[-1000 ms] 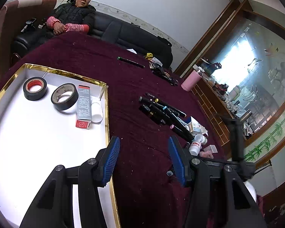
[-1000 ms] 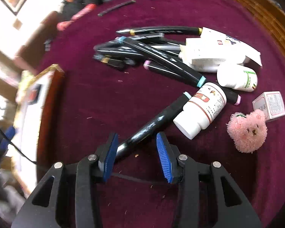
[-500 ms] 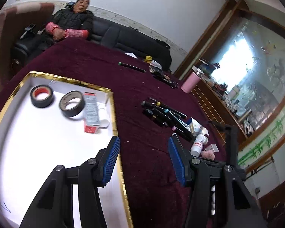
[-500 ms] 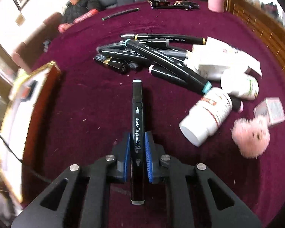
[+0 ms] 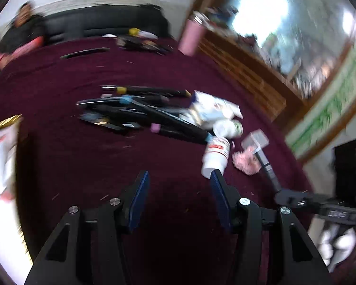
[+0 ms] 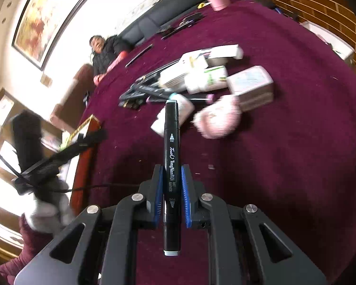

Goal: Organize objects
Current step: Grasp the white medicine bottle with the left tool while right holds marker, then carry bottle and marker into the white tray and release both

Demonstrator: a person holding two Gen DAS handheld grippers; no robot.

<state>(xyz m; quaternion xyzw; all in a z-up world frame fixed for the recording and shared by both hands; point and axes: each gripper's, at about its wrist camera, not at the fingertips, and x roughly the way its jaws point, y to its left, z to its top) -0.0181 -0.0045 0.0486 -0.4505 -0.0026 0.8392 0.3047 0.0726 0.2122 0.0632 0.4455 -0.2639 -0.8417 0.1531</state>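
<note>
A living-room table under a dark maroon velvet cloth (image 6: 284, 156) fills both views, with a black sofa and a seated onlooker behind it.

The right gripper (image 6: 170, 193) is clenched on a black art marker (image 6: 171, 166), which runs straight out along its fingers and is lifted clear of the cloth; a second ago that marker lay flat between spread jaws, so the pick is done and the carry has begun. The left gripper (image 5: 180, 197) hangs with its jaws spread and nothing between them, and its view has swung off the tray toward the clutter.

Further out lie the remaining black markers (image 5: 140, 111), white medicine bottles (image 5: 217, 153), a pink plush bear (image 6: 217, 118) and a small box (image 6: 250, 86). The gold-rimmed white tray (image 5: 2, 128) sits at the left edge, probably the marker's destination.
</note>
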